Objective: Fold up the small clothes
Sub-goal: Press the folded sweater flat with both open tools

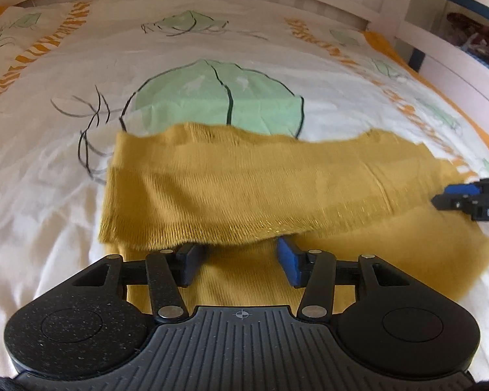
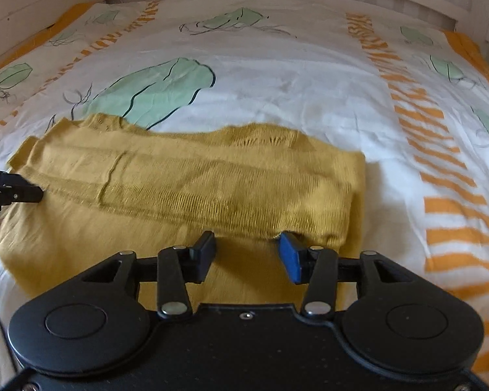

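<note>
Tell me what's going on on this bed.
A person holding two hand-held grippers is folding a mustard knit garment on a patterned duvet. One fold is already laid over, the ribbed edge lying across the lower layer. The left gripper and right gripper are both open at the near edge, nothing pinched between their fingers.

The knitted garment (image 1: 244, 179) was mustard yellow throughout, with a ribbed band that appeared faintly glossy, though blur made this uncertain. The bed cover (image 1: 49, 195) was white, printed with pale green leaf shapes outlined in black and with broken orange stripes along its sides; its border was solid orange. The left gripper (image 1: 241, 260) was black with speckled links, one pad blue and the other dark. The right gripper (image 2: 247, 254) was black, likewise with one blue pad.
</note>
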Action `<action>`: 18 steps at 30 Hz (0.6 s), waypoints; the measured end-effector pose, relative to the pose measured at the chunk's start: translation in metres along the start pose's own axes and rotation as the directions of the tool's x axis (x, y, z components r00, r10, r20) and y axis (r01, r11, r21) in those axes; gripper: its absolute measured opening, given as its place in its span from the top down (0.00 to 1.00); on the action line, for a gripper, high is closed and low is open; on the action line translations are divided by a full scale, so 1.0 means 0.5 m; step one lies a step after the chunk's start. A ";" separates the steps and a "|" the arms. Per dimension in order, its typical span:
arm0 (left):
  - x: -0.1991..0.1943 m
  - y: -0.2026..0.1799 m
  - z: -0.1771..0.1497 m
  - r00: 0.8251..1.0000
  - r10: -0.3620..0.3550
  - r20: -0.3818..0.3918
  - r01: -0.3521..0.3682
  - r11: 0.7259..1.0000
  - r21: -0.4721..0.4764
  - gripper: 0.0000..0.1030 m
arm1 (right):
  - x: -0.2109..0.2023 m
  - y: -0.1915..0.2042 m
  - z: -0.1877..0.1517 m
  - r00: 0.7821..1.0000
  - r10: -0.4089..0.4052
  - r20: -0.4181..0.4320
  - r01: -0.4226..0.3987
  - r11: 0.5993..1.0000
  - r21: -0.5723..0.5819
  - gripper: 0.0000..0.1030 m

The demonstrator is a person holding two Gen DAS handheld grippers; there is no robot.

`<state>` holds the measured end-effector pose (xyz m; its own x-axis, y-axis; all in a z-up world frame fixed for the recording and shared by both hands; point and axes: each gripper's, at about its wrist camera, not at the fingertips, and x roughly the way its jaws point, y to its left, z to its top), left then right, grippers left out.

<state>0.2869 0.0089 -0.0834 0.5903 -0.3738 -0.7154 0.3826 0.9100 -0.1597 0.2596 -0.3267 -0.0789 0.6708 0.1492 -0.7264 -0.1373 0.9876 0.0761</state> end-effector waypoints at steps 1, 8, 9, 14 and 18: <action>0.008 0.004 0.007 1.000 0.002 0.008 -0.002 1.000 -0.014 0.53 | 0.008 -0.003 0.007 1.000 0.001 0.004 -0.001 1.000 0.007 0.47; 0.054 0.031 0.056 0.999 0.021 0.041 -0.019 0.998 -0.058 0.53 | 0.047 -0.030 0.044 1.000 0.006 0.025 -0.008 0.998 0.070 0.47; 0.059 0.035 0.061 0.999 0.024 0.044 -0.021 0.998 -0.063 0.53 | 0.050 -0.032 0.048 1.000 0.003 0.029 -0.005 0.998 0.070 0.46; 0.069 0.053 0.076 0.997 0.039 0.064 -0.032 0.995 -0.098 0.53 | 0.066 -0.048 0.065 0.998 -0.023 0.064 0.016 0.994 0.107 0.42; 0.064 0.076 0.081 0.995 0.062 0.075 -0.050 0.988 -0.145 0.51 | 0.071 -0.065 0.076 0.994 -0.074 0.084 0.060 0.984 0.167 0.37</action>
<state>0.3492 0.0240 -0.0848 0.6641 -0.3293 -0.6712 0.2450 0.9441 -0.2207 0.3156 -0.3515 -0.0811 0.7380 0.0789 -0.6702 0.0267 0.9890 0.1458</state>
